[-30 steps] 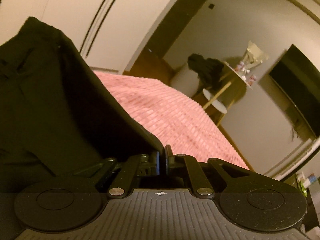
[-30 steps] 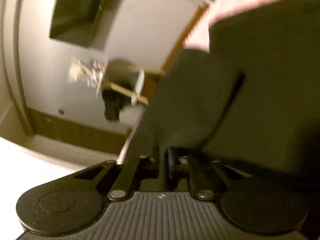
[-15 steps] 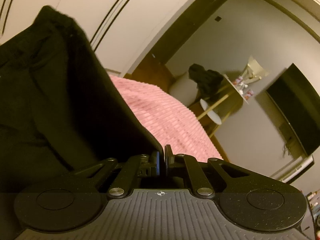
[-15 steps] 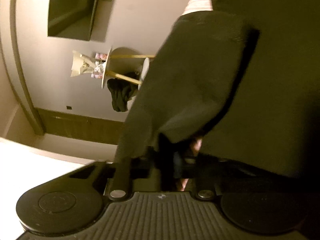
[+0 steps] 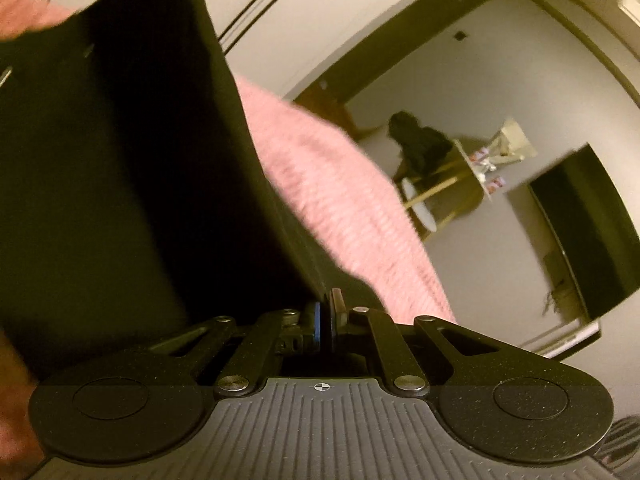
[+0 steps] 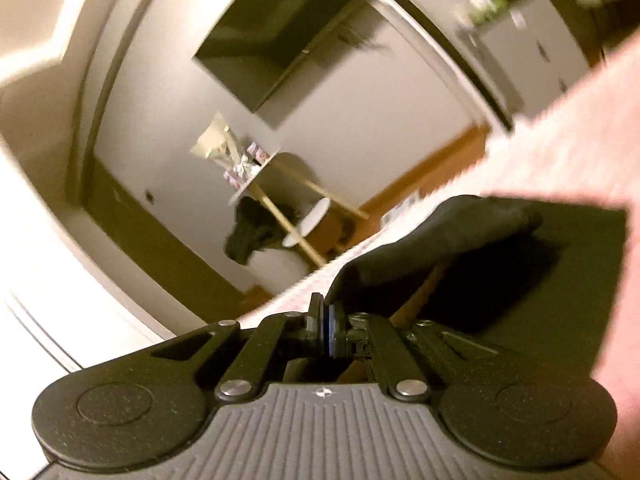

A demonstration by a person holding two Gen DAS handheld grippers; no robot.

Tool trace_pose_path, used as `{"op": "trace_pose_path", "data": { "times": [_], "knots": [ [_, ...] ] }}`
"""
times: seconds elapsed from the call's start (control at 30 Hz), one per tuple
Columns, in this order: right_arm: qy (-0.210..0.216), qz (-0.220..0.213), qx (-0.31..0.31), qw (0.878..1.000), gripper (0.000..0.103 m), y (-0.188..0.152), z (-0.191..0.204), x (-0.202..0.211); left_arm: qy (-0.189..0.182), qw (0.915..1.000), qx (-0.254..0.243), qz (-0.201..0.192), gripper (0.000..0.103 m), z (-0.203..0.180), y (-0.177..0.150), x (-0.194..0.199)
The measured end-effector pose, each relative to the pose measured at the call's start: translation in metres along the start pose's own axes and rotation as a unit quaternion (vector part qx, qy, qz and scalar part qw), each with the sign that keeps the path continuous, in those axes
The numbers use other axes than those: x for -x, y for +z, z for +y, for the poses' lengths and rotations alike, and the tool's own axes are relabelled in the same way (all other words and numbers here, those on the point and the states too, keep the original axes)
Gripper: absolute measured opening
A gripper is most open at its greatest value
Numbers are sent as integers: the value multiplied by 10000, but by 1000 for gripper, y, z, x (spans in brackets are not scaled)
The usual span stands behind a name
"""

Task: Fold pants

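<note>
**Black cloth pinched in both tools over a pink bed**

Black is most of what I see through my left wrist camera: the black fabric pants (image 5: 120, 168) rise from the left tool (image 5: 326, 306) as a broad dark sheet filling the left half of the view. That tool is clamped tight on the cloth's lower edge, its jaws together with fabric between them. Behind the sheet lies the pink ribbed bed cover (image 5: 344, 208), blurred.

Through my right wrist camera, the right tool (image 6: 326, 312) has just been closing and now grips a corner of the same pants (image 6: 460, 240). From there the cloth runs to the right as a rounded fold, with more of it lying flat on the bed cover (image 6: 560, 128).

Well beyond the bed, both views show a small round wooden side table (image 6: 280, 184) with a dark garment (image 6: 248, 236) draped at it, and a flat black screen (image 6: 280, 40) on the pale wall.
</note>
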State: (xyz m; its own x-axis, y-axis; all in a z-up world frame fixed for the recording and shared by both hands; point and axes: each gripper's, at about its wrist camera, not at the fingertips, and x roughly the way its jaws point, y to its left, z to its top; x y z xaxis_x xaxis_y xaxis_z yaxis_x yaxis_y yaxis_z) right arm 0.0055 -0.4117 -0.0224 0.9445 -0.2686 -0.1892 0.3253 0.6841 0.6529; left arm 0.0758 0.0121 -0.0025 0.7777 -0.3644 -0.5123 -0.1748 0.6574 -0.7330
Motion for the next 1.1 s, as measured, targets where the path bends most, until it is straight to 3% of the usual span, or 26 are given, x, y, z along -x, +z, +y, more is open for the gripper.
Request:
{"op": "trace_pose_path", "data": {
  "times": [0.07, 0.2, 0.27, 0.33, 0.4, 0.5, 0.63, 0.8, 0.87, 0.97, 1.03, 1.1],
  "knots": [
    [-271, 163, 225, 9992, 2, -1, -3, 5, 25, 9997, 158, 202, 6, 14, -7, 4],
    [-824, 765, -76, 9936, 3, 1, -22, -4, 80, 9987, 162, 485, 7, 30, -14, 15],
    [-965, 925, -236, 9907, 9, 2, -29, -9, 239, 9990, 41, 364, 20, 30, -8, 22],
    [-953, 1045, -650, 9878, 18, 4, -41, -12, 412, 9990, -130, -99, 47, 38, 2, 34],
    [-876, 1235, -1117, 9821, 29, 3, -53, -18, 748, 9959, -87, -497, 62, 54, 16, 45],
    [-737, 1449, -1729, 9714, 30, -3, -67, -31, 847, 9929, 496, -666, 62, 91, 44, 47],
    [-483, 1427, -2215, 9634, 30, -15, -81, -28, 964, 9878, 832, -891, 62, 123, 75, 34],
    [-344, 1271, -2367, 9626, 30, -27, -84, -11, 1140, 9803, 1179, -1104, 61, 149, 99, 24],
    [-383, 1146, -2299, 9657, 30, -24, -86, 0, 1019, 9796, 1317, -1123, 61, 160, 105, 21],
    [-384, 1181, -2367, 9636, 30, -27, -87, -8, 941, 9782, 1445, -1159, 52, 164, 113, 16],
    [-319, 1230, -2472, 9606, 30, -29, -90, -10, 978, 9787, 1400, -1137, 32, 168, 117, 17],
    [-236, 1197, -2528, 9598, 30, -28, -91, -15, 993, 9799, 1282, -1162, 25, 165, 118, 18]
  ]
}}
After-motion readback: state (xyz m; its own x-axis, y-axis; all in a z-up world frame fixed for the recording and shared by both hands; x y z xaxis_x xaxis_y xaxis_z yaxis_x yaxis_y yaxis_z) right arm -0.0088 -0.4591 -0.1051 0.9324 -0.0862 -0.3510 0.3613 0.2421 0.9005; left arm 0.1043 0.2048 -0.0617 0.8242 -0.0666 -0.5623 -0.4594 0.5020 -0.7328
